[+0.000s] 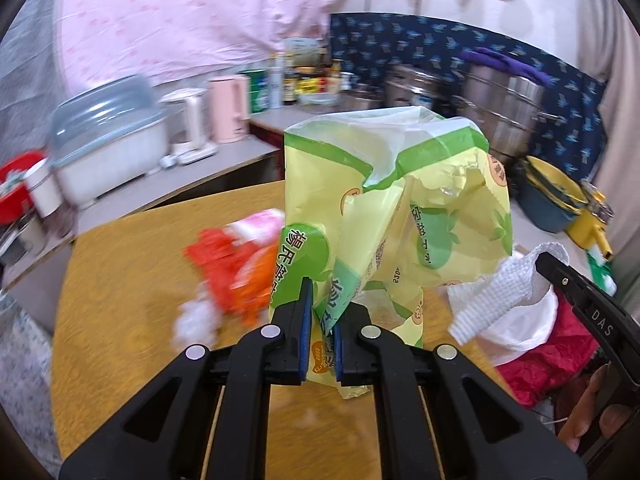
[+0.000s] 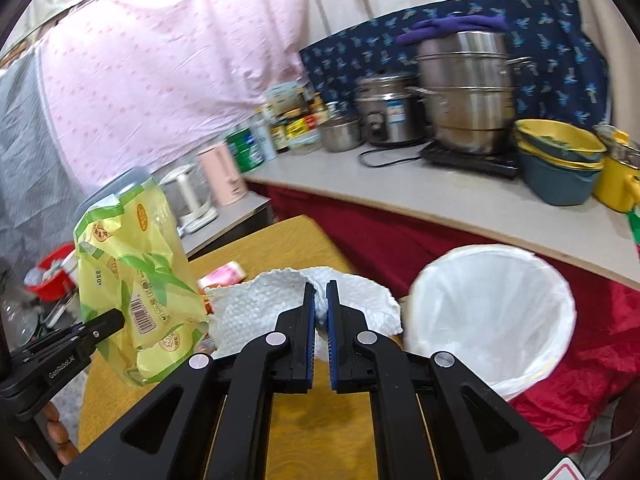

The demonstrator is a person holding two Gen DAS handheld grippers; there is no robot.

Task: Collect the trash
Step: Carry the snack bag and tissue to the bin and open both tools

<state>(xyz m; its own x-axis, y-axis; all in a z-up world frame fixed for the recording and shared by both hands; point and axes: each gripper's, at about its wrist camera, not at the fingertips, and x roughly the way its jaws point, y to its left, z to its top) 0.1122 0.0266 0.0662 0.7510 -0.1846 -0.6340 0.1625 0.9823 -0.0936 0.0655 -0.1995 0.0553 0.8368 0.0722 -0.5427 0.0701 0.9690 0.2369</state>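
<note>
My left gripper (image 1: 322, 300) is shut on a crumpled yellow-green snack bag (image 1: 400, 200) and holds it above the wooden table (image 1: 120, 280). The bag also shows in the right wrist view (image 2: 132, 272), with the left gripper (image 2: 116, 318) at its lower edge. My right gripper (image 2: 320, 292) is shut on a white paper towel (image 2: 256, 308), held above the table's right part; it shows in the left wrist view too (image 1: 492, 296). A bin lined with a white bag (image 2: 492, 316) stands to the right of the table. An orange-red wrapper (image 1: 236, 276), a pink wrapper (image 1: 260, 220) and a white crumpled scrap (image 1: 196, 320) lie on the table.
A counter (image 2: 440, 200) behind carries steel pots (image 2: 468, 92), stacked bowls (image 2: 560, 160), bottles and jars (image 2: 292, 124), kettles (image 1: 228, 108) and a lidded container (image 1: 108, 140). A red cloth (image 2: 560, 400) hangs below the counter around the bin.
</note>
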